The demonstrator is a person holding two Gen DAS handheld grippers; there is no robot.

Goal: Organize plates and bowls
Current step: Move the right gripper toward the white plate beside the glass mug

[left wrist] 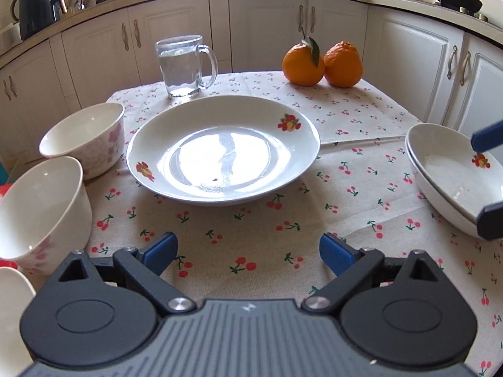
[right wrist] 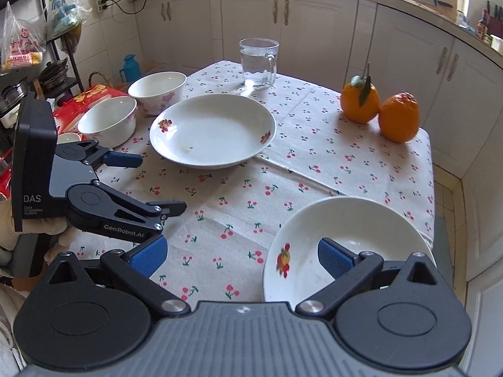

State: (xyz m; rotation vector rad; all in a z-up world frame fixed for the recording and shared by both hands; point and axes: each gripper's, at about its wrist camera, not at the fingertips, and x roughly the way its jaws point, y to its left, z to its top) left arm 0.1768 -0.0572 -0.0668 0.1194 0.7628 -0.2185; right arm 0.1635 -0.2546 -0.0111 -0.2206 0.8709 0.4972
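Both grippers hover over the cherry-print tablecloth (left wrist: 257, 220), jaws apart, gripping nothing. Left gripper (left wrist: 248, 251) faces the centre plate (left wrist: 223, 150); two bowls (left wrist: 85, 138) sit left. Right gripper (right wrist: 242, 254) overhangs what looks like two stacked plates (right wrist: 342, 229), near edge.

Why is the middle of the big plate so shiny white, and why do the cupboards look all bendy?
In the left wrist view, window light glares off the big plate, washing out its middle; in the right wrist view the same plate shows no glare. In both views the fisheye lens curves the cupboards and darkens the corners.
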